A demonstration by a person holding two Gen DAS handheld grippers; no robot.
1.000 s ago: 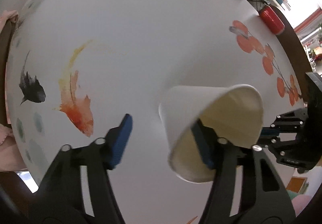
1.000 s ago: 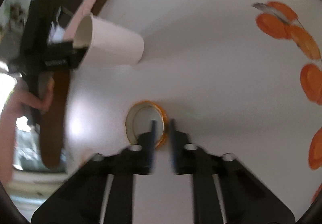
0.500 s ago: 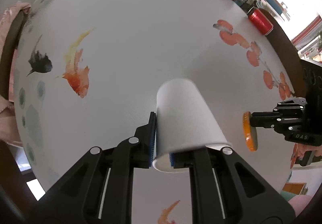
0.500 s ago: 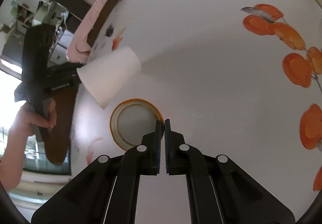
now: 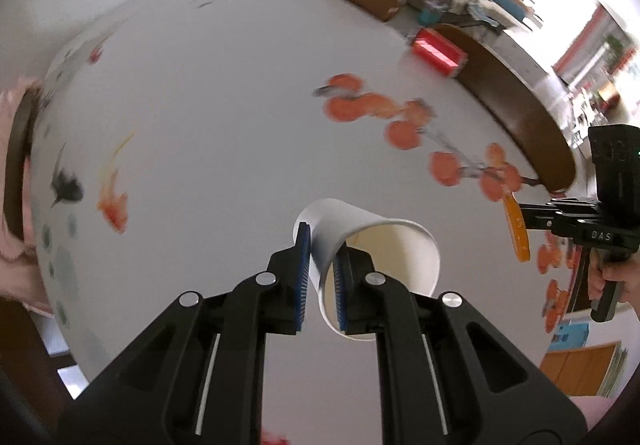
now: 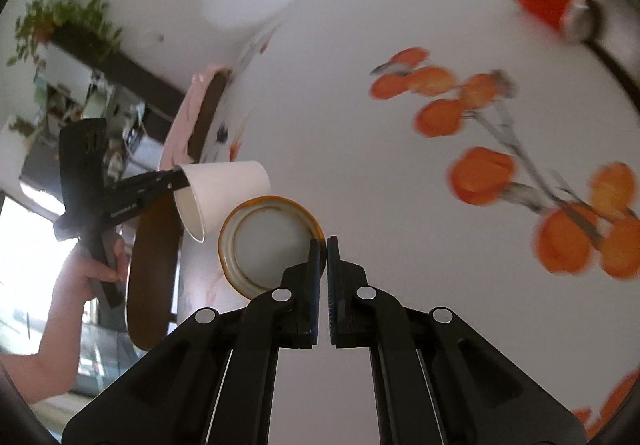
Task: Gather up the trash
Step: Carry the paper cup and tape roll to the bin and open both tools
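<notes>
Left claw (image 5: 320,265) clamped on wall of white paper cup (image 5: 376,245) — one finger inside, cup held above table (image 5: 240,85). Right claw (image 6: 323,261) pinches rim of orange jar lid (image 6: 268,245) — also lifted. Red can (image 5: 438,51) lies at table's far edge.

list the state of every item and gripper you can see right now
paper cup: empty, tipped, wall pinched, off the table
orange lid: rim pinched, off the table, inside facing the camera
red can: lying on its side near the table edge
left gripper: shut on paper cup
right gripper: shut on orange lid
</notes>
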